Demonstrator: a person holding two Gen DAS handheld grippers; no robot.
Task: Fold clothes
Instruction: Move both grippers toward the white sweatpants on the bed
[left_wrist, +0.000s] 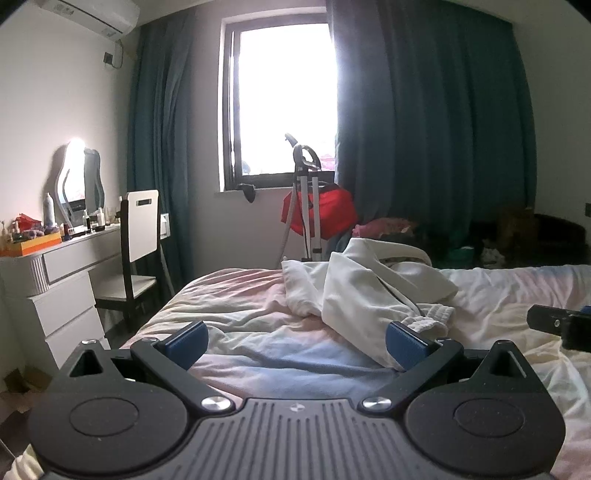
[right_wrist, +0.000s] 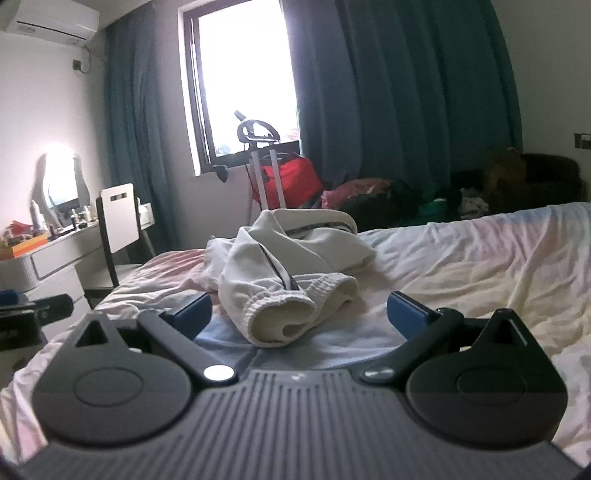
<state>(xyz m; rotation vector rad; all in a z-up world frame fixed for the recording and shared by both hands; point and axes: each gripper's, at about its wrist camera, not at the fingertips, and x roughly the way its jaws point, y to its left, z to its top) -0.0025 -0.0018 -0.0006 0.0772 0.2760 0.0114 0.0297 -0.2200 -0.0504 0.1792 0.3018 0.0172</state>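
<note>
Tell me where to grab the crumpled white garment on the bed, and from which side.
Grip the ribbed waistband of the white garment: it lies open and nearest, facing the right gripper, whose jaws are open. Come straight in from the near side, low over the bed, probably pinching one layer of the thick rim.

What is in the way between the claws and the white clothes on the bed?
Nothing visible. Only bare sheet lies between the open right claw and the clothes; the open left claw already has them beside its right finger.

Soft matt cream cloth garment (right_wrist: 295, 273) with ribbed cuffs, rumpled cotton-looking bed (right_wrist: 461, 258) sheet, matt black plastic grippers.
</note>
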